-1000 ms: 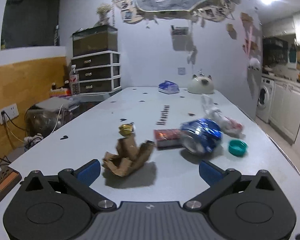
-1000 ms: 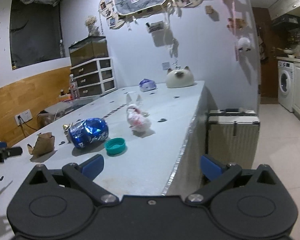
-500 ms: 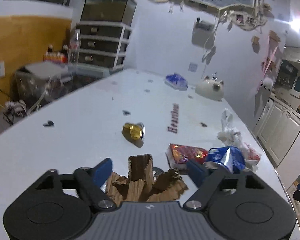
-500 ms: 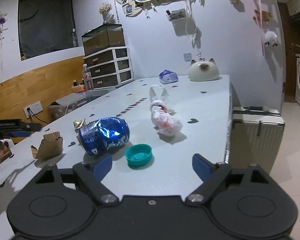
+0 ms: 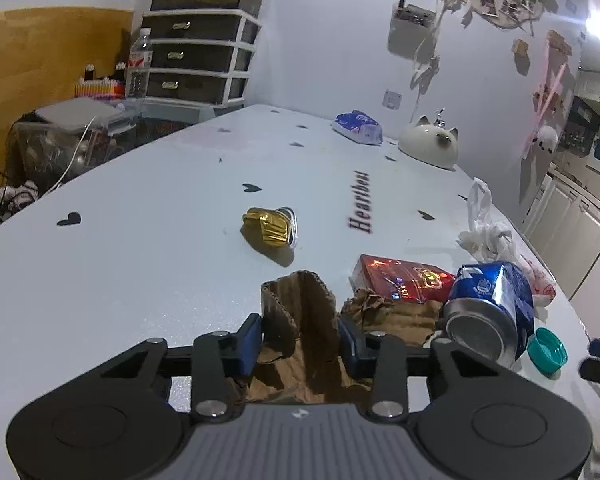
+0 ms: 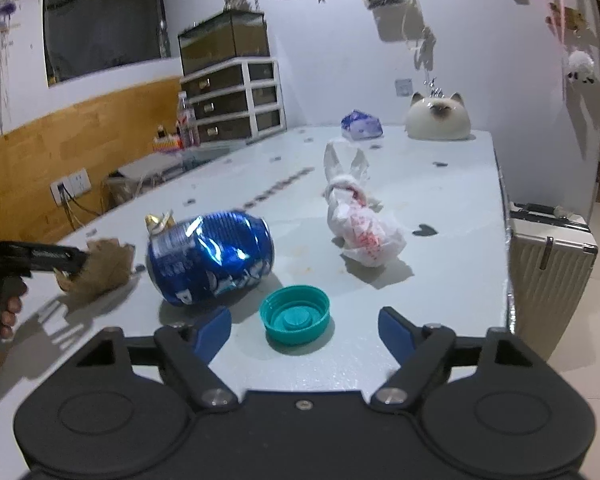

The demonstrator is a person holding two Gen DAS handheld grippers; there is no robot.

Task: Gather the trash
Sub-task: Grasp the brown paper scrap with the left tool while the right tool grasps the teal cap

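My left gripper point(image 5: 300, 336) is shut on a torn piece of brown cardboard point(image 5: 304, 312), which also shows in the right wrist view point(image 6: 104, 268). A crushed blue can point(image 5: 488, 308) lies to its right point(image 6: 210, 256). A red wrapper point(image 5: 400, 278), a gold foil wrapper point(image 5: 270, 230), a teal bottle cap point(image 5: 546, 350) and a knotted white plastic bag point(image 5: 488, 232) lie around it. My right gripper point(image 6: 304, 330) is open, its fingers either side of the teal cap point(image 6: 296, 314), with the white bag point(image 6: 358, 228) beyond.
White table point(image 5: 140, 240) with its right edge point(image 6: 504, 240) close by. A silver suitcase point(image 6: 548, 248) stands beside it on the floor. A cat-shaped ceramic point(image 6: 438, 118) and a blue tissue pack point(image 6: 360, 124) sit at the far end. Drawers point(image 5: 196, 60) stand at the back left.
My left gripper moved forward over the cardboard and closed on it. My right gripper moved forward to the teal cap and narrowed a little.
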